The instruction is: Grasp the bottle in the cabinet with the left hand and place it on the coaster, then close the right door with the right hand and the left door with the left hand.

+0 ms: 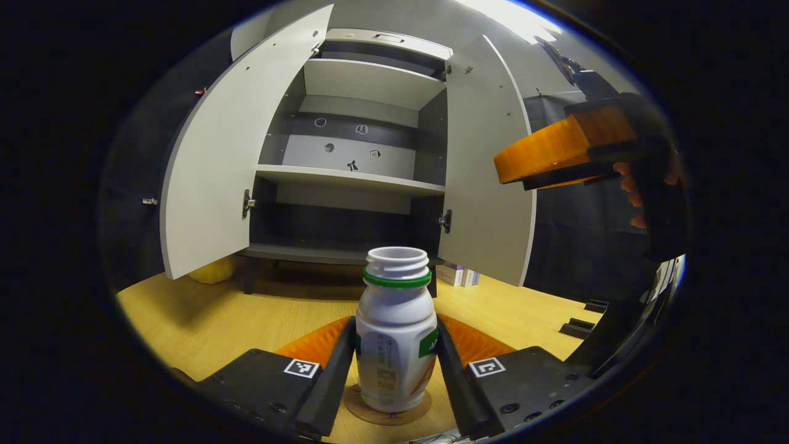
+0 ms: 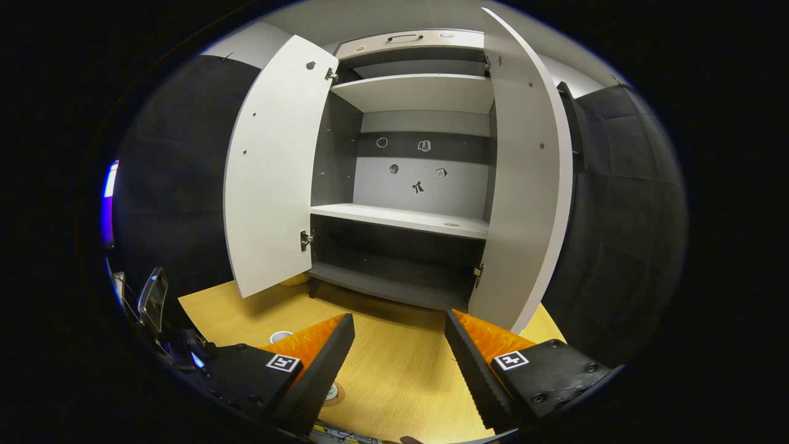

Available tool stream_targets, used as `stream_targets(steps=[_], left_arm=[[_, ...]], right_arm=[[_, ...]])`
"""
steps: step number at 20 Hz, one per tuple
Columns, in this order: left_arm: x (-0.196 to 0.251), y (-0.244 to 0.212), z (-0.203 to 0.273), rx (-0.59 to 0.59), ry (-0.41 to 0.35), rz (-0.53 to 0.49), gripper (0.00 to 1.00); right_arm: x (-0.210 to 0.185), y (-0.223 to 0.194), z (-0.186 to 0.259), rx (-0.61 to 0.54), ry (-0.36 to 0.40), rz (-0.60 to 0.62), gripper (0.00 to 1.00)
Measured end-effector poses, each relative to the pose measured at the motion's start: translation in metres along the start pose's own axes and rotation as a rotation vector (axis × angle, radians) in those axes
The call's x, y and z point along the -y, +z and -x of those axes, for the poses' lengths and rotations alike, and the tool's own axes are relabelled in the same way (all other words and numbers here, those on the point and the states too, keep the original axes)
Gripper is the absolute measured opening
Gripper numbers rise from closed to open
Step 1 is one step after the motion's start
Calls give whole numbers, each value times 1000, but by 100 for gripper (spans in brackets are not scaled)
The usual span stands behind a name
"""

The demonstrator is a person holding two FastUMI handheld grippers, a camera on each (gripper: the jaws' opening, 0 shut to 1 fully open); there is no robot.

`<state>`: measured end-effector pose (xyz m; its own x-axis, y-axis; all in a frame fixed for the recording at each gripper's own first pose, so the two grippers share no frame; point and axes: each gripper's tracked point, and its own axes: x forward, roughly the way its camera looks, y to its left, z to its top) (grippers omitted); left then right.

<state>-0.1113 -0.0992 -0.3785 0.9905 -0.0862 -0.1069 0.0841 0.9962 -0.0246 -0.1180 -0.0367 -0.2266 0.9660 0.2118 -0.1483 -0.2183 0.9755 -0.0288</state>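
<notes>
A white bottle [image 1: 394, 333] with a green neck ring and no cap stands upright on a round brown coaster [image 1: 360, 408] on the wooden table. My left gripper [image 1: 394, 357] is shut on the bottle, one finger on each side of its body. The grey cabinet [image 1: 351, 179] behind it has its left door [image 1: 228, 154] and right door [image 1: 487, 172] swung wide, with bare shelves. A hand holds my right gripper [image 1: 511, 169] in the air beside the right door. In the right gripper view that gripper [image 2: 397, 339] is open, facing the cabinet [image 2: 400, 216] and right door [image 2: 524, 185].
A yellow object [image 1: 212, 271] lies under the left door, and small boxes [image 1: 459, 275] sit by the cabinet's base. Black blocks [image 1: 579, 327] rest at the table's right edge. A white rim [image 2: 280, 337] and a small brown disc [image 2: 336, 393] peek past my right gripper's finger.
</notes>
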Motion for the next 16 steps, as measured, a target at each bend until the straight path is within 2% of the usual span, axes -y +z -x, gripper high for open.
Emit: stream_targets(steps=[5,8,9,13,16], left_arm=[[-1,-8,-2,-34,4,-19,78],[-3,-13,-2,-58,10,-36,94],[-2,-13,-2,-58,9,-37,95],[2,2,-3,-54,-12,-56,95],[3,37,-4,-35,-15,-109,95]], right_arm=[[-3,1,2,0,10,0,98],[-4,1,4,-7,15,6,98],[-4,1,5,-5,14,11,98],[-4,4,6,-8,16,20,98],[-5,15,8,5,11,8,98]])
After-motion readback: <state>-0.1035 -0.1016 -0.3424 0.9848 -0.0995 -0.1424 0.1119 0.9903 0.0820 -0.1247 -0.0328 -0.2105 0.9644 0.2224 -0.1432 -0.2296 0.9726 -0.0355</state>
